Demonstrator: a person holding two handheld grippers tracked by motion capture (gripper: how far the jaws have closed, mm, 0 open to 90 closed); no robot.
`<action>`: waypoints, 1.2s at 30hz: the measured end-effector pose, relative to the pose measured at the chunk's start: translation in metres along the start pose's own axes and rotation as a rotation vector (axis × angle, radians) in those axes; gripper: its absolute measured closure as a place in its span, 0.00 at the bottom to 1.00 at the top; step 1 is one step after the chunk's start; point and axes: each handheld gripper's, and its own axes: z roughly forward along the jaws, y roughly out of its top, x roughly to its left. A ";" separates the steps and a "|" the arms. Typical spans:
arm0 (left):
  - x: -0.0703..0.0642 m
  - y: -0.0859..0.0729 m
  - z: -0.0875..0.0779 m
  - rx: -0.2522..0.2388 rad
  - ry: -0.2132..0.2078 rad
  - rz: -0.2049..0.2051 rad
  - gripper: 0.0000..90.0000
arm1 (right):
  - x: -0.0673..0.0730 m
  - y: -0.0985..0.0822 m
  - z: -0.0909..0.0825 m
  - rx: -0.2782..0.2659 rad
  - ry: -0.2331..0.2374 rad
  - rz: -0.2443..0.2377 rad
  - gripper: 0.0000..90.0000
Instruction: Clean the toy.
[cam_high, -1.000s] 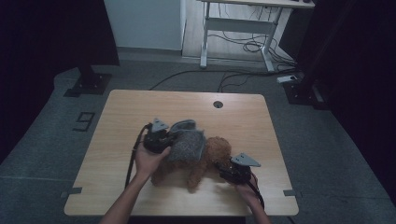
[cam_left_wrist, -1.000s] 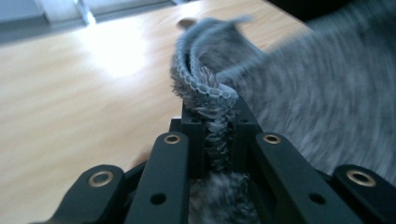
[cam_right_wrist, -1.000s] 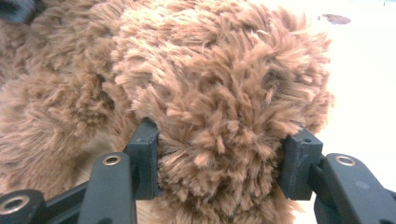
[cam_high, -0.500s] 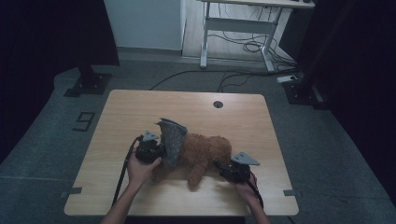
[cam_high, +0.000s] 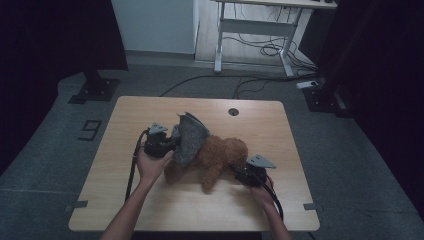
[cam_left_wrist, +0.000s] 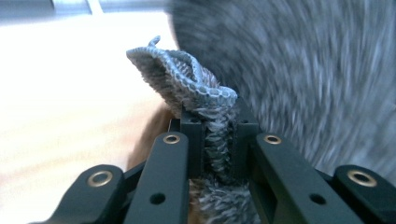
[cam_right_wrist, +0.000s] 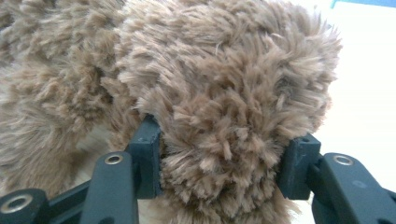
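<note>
A brown plush toy (cam_high: 220, 155) lies on the wooden table (cam_high: 280, 130), partly covered by a grey knitted garment (cam_high: 190, 137). My left gripper (cam_high: 172, 144) is shut on the garment's ribbed hem (cam_left_wrist: 187, 84), which stands pinched between its pads and is pulled up and left off the toy. The grey knit (cam_left_wrist: 303, 79) blurs behind it. My right gripper (cam_high: 239, 172) is shut on a furry limb of the plush toy (cam_right_wrist: 224, 140), its pads pressed into the fur on both sides at the toy's right end.
A round cable hole (cam_high: 233, 111) sits near the table's far edge. Beyond the table stand a white desk frame (cam_high: 250, 30) and loose cables (cam_high: 260, 50) on the floor. A black stand base (cam_high: 95, 87) sits at far left.
The left gripper has drawn the grey garment leftward and up, so it has bunched into a peak and more of the brown toy is bare. The right gripper has stayed on the toy.
</note>
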 end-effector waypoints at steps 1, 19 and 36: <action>-0.003 0.005 0.000 -0.009 -0.006 0.001 0.88 | 0.000 -0.001 -0.001 -0.003 0.003 0.000 0.48; -0.031 -0.008 0.042 0.118 -0.080 0.050 0.87 | -0.014 -0.002 -0.033 -0.017 0.146 0.093 0.25; -0.048 -0.046 0.016 0.029 -0.117 0.079 0.88 | -0.021 0.037 -0.011 0.133 0.122 0.171 0.06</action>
